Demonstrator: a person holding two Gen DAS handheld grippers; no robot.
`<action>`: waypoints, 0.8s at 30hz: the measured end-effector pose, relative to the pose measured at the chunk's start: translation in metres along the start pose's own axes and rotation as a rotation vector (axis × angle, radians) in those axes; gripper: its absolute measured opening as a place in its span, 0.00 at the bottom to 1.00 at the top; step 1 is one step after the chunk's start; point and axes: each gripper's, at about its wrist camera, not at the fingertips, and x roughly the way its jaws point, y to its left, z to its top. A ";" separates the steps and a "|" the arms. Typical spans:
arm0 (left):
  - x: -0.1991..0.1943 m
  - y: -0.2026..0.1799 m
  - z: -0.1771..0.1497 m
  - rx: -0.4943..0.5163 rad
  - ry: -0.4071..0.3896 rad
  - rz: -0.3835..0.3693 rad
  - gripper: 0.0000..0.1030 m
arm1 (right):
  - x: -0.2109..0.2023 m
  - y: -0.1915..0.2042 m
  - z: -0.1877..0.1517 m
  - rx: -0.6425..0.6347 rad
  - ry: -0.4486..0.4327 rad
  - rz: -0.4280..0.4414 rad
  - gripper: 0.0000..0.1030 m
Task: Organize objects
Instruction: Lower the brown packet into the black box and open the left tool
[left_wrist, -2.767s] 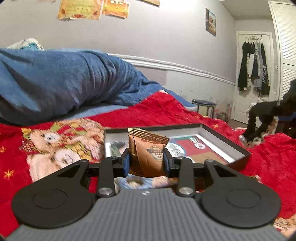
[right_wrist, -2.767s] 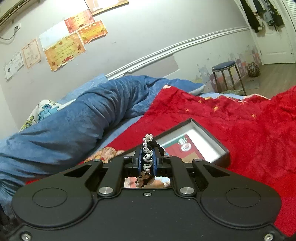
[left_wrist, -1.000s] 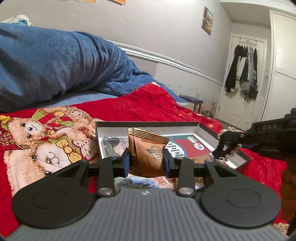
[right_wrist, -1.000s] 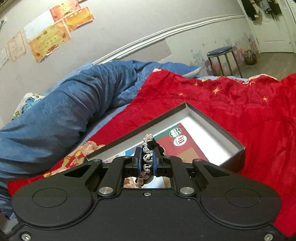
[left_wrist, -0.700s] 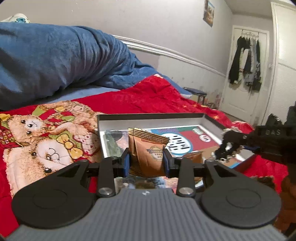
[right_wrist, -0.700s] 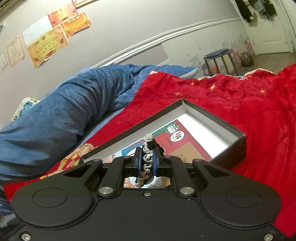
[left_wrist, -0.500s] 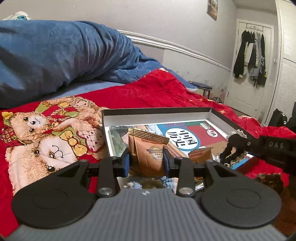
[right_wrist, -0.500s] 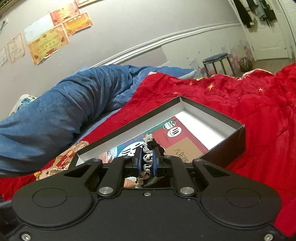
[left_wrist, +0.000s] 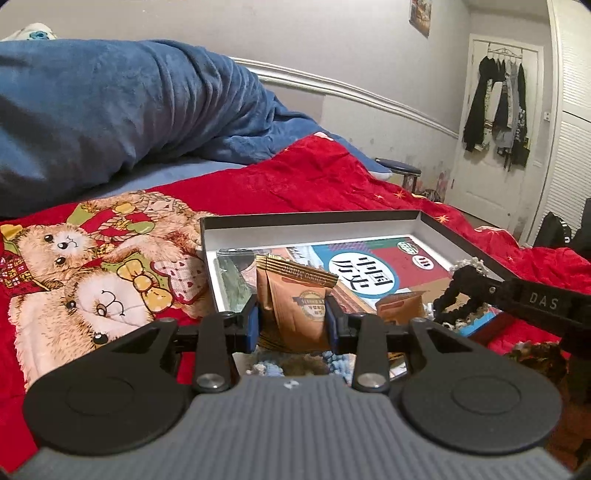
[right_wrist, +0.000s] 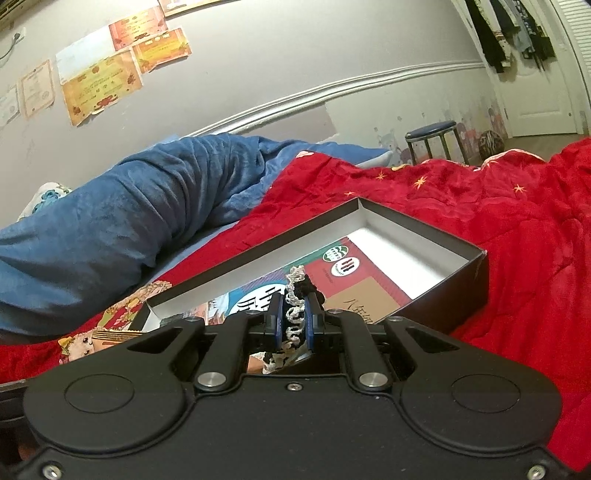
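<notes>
Box (left_wrist: 317, 229) on the bed is my target, and it is already partly filled: a book (left_wrist: 373, 269) with a red and blue cover lies flat on its bottom, a dark green flat thing (left_wrist: 232, 280) rests by its left wall, and one brown packet (left_wrist: 400, 306) lies on the book near the front edge. So some of the organizing is done, I judge, but two things are not yet put down, because I hold one in each hand

My left hand-held gripper (left_wrist: 291, 321) is closed on a small bundle of brown packets (left_wrist: 295, 306), which stands upright between the blue pads. The jaws are at a middle width, as wide as the bundle. This gripper points a little downward at the near left part of the box, and the packets seem to be just at or over the front wall; I cannot tell if they are already inside

My right hand-held gripper (right_wrist: 294, 321) is pinched almost fully together on a black and white lace scrunchie (right_wrist: 295, 295), whose frill sticks up above the fingertips. In the left view this gripper comes in from the right, with the scrunchie (left_wrist: 461, 291) over the near right corner of the box, above the book and close to the loose packet. It also tilts slightly down

What is left, as I see it: to release both things in the box. Red blanket (right_wrist: 498, 229) around the box shows no other loose objects in these views
</notes>
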 end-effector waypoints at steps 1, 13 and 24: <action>-0.002 -0.001 0.000 0.005 -0.009 -0.006 0.38 | 0.000 -0.001 0.000 0.001 -0.002 0.000 0.12; -0.011 -0.022 -0.011 0.129 -0.093 -0.027 0.38 | -0.005 -0.008 -0.010 0.020 -0.033 -0.002 0.12; -0.009 -0.032 -0.020 0.193 -0.095 0.001 0.38 | -0.007 -0.004 -0.014 -0.007 -0.039 0.012 0.12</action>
